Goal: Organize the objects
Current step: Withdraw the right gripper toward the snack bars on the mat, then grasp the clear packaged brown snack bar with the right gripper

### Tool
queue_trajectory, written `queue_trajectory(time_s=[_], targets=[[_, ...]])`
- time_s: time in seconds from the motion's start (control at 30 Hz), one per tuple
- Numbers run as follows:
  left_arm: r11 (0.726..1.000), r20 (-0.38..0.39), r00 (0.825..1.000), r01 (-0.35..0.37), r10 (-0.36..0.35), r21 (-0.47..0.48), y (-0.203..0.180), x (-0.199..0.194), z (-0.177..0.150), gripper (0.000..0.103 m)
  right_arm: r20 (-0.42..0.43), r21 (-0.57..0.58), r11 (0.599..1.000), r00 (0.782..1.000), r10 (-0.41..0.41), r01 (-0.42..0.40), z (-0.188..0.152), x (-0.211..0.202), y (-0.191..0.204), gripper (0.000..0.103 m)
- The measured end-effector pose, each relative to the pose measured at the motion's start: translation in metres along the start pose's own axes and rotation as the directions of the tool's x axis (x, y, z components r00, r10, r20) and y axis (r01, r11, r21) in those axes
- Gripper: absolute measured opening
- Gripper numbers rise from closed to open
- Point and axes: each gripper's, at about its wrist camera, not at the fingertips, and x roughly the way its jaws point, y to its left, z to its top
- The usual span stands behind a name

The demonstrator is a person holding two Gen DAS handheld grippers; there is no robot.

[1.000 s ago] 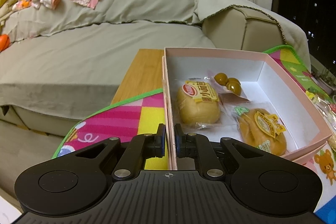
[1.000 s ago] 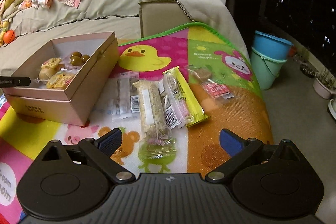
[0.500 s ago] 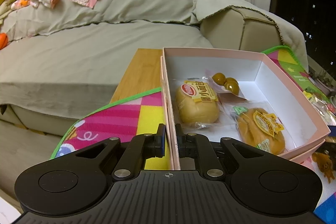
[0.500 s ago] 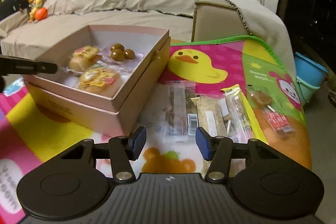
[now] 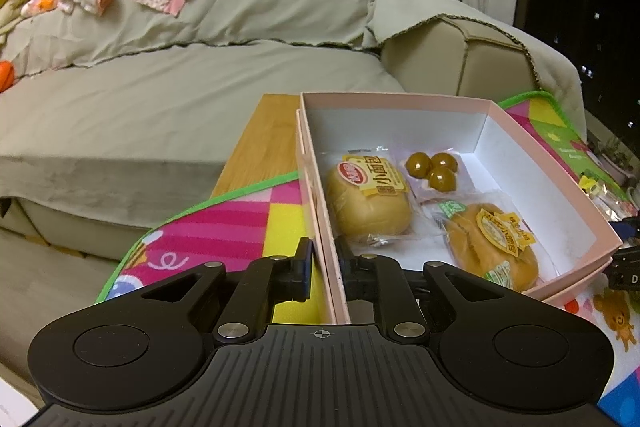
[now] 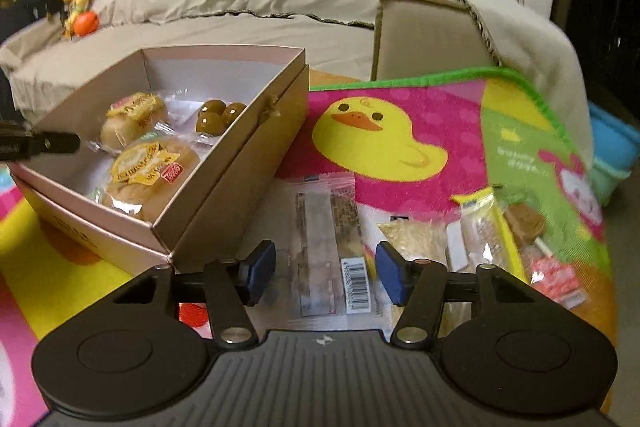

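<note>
A pink box (image 5: 400, 103) (image 6: 256, 147) sits on a colourful play mat. It holds two wrapped buns (image 5: 370, 201) (image 5: 490, 247) and a packet of brown balls (image 5: 434, 169). My left gripper (image 5: 325, 261) is shut on the box's near left wall. My right gripper (image 6: 325, 269) is open, with its fingers on either side of a clear flat snack packet (image 6: 326, 227) lying on the mat right of the box. More snack packets (image 6: 484, 235) lie further right.
The play mat (image 6: 400, 131) covers a wooden table (image 5: 260, 139). A sofa (image 5: 160, 99) with clothes on its back stands behind. A blue bucket (image 6: 612, 147) is on the floor at the far right.
My right gripper has swung left and down toward the clear flat packet and narrowed its opening. My left gripper keeps its hold on the box wall.
</note>
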Motion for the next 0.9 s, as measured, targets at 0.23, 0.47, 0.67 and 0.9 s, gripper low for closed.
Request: queue_trajectory(time_s=[0.23,0.47,0.67,0.9], targets=[[1.0,0.007,1.0,0.014,-0.014,0.014,0.002,0.004,0.002,0.014,-0.046,0.078,0.997,0.999,-0.008,0.012,-0.021,-0.033,0.006,0.04],[0.999,0.021,0.999,0.049,-0.05,0.019,-0.002,0.011,0.004,0.013,-0.116,0.12,0.993,0.993,0.021,-0.007,-0.055,-0.083,0.024,0.043],[0.999,0.02,0.999,0.048,-0.049,0.018,-0.006,0.012,0.004,0.013,-0.108,0.089,0.996,0.994,0.003,0.006,-0.052,-0.082,0.036,0.051],[0.999,0.022,0.999,0.049,-0.05,0.01,-0.006,0.011,0.002,0.014,-0.137,0.028,0.999,0.99,0.026,-0.022,-0.045,-0.075,0.048,0.04]])
